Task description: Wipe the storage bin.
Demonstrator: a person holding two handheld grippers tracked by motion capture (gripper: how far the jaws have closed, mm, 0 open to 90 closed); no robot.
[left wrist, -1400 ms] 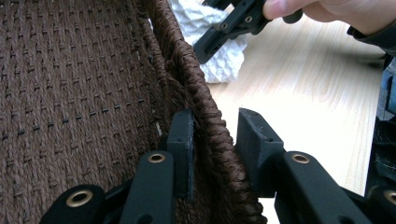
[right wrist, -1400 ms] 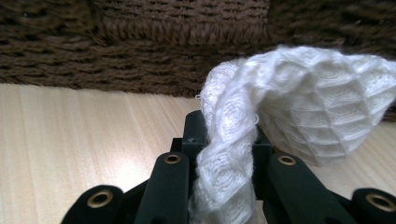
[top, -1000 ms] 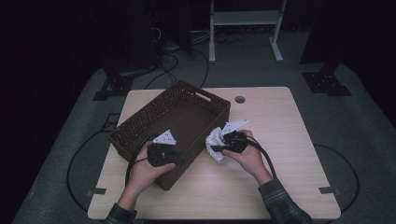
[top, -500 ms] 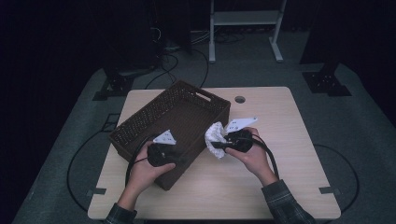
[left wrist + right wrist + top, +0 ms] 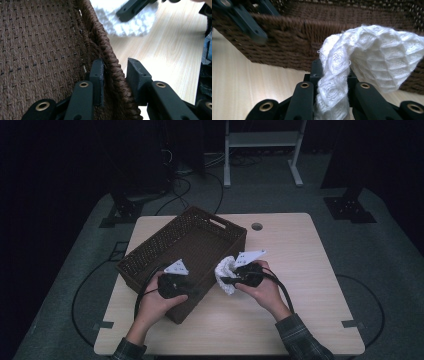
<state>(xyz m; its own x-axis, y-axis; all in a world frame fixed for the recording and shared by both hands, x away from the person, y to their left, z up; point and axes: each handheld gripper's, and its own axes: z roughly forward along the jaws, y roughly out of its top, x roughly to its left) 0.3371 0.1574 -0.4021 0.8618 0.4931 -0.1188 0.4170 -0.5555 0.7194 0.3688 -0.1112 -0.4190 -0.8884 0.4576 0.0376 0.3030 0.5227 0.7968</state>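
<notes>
Your right tongs (image 5: 331,72) pinch a soft, light, floppy white knit cloth (image 5: 372,57) held just right of the woven basket (image 5: 190,242) on the bench (image 5: 310,250), while your left tongs (image 5: 115,75) clamp the basket's stiff near-right rim, a sound handhold.

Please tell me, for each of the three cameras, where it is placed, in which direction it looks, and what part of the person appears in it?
High view: above the person's side, facing forward and down on the table; forearms, both hands.
Left gripper view: on the left claw, looking along the basket rim that its jaws straddle.
Right gripper view: on the right claw, facing the basket wall; jaws clamp the white cloth.
Shared: both gripper views show basket and cloth.
</notes>
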